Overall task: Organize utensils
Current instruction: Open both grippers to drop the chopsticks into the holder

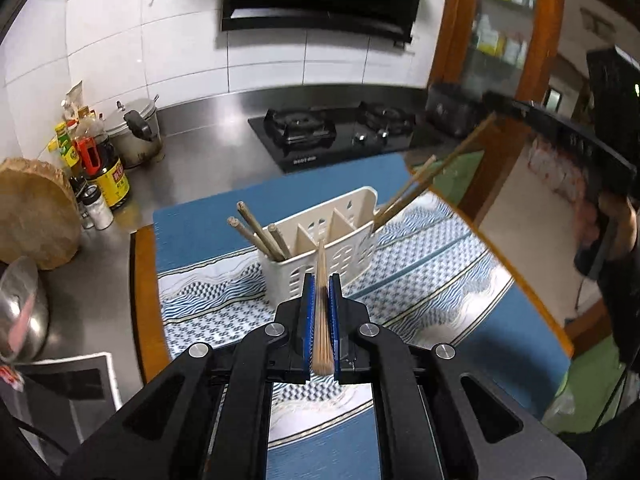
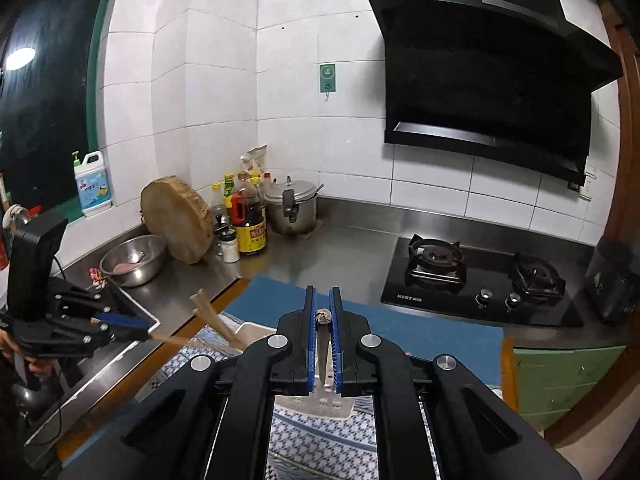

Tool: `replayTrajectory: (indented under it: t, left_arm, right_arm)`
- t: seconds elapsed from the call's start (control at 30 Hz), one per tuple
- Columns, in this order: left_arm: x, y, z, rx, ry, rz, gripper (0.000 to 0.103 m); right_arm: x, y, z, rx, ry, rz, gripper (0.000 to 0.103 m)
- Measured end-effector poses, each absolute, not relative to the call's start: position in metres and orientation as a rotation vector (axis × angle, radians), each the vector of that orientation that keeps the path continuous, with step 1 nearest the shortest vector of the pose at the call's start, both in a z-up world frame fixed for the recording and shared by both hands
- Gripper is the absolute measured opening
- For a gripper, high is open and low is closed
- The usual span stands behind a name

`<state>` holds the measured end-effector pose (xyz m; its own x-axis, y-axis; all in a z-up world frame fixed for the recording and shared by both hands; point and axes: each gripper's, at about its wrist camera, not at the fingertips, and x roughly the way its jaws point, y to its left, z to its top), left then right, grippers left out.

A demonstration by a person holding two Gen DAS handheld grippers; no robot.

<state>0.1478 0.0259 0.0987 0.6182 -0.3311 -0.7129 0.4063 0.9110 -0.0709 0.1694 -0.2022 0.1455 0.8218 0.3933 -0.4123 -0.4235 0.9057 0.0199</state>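
Note:
A white slotted utensil caddy [image 1: 340, 256] stands on the blue patterned mat [image 1: 420, 280]. Wooden chopsticks [image 1: 256, 232] lean out of its left compartment and more chopsticks [image 1: 404, 194] lean out on its right side. My left gripper [image 1: 322, 280] hovers just in front of the caddy, shut on a wooden chopstick [image 1: 322, 320] that points at the middle compartment. My right gripper [image 2: 323, 292] is raised above the mat, shut on a thin dark utensil [image 2: 322, 354] with a round ornamented end; what kind of utensil I cannot tell. The right wrist view shows the left gripper [image 2: 154, 326] at lower left.
On the steel counter stand a gas hob [image 2: 480, 280], a pressure cooker [image 2: 290, 208], sauce bottles [image 2: 250, 220], a round wooden chopping block [image 2: 178, 218] and a steel bowl [image 2: 134, 254]. A range hood [image 2: 492, 80] hangs above. The table's orange edge [image 1: 520, 268] runs along the right.

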Motion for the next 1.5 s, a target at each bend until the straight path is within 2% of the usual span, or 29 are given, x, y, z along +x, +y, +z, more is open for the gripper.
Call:
replayTrajectory:
  t: [0.43, 0.83, 1.1, 1.17, 1.23, 1.37, 1.43, 1.5]
  left_arm:
    - [0.185, 0.000, 0.113, 0.211, 0.877, -0.386, 0.006]
    - [0.237, -0.004, 0.109, 0.049, 0.932, -0.390, 0.010]
    - [0.236, 0.001, 0.099, 0.008, 0.896, -0.383, 0.011]
    - [0.233, 0.002, 0.100, -0.004, 0.877, -0.381, 0.016]
    - [0.230, 0.003, 0.100, -0.011, 0.857, -0.373, 0.031]
    - [0.220, 0.004, 0.102, -0.035, 0.819, -0.369, 0.037]
    - [0.215, 0.005, 0.103, -0.036, 0.795, -0.358, 0.047]
    - [0.206, 0.007, 0.105, -0.047, 0.765, -0.347, 0.052]
  right_arm:
    - [0.209, -0.199, 0.147, -0.074, 0.434, 0.433, 0.006]
    - [0.246, -0.184, 0.116, -0.085, 0.587, 0.432, 0.006]
    - [0.247, -0.185, 0.105, -0.070, 0.594, 0.429, 0.008]
    - [0.245, -0.186, 0.106, -0.066, 0.589, 0.428, 0.011]
    - [0.242, -0.187, 0.108, -0.064, 0.583, 0.430, 0.018]
    - [0.231, -0.190, 0.113, -0.073, 0.555, 0.420, 0.022]
    - [0.222, -0.193, 0.115, -0.072, 0.541, 0.418, 0.027]
    - [0.214, -0.197, 0.116, -0.056, 0.532, 0.423, 0.029]
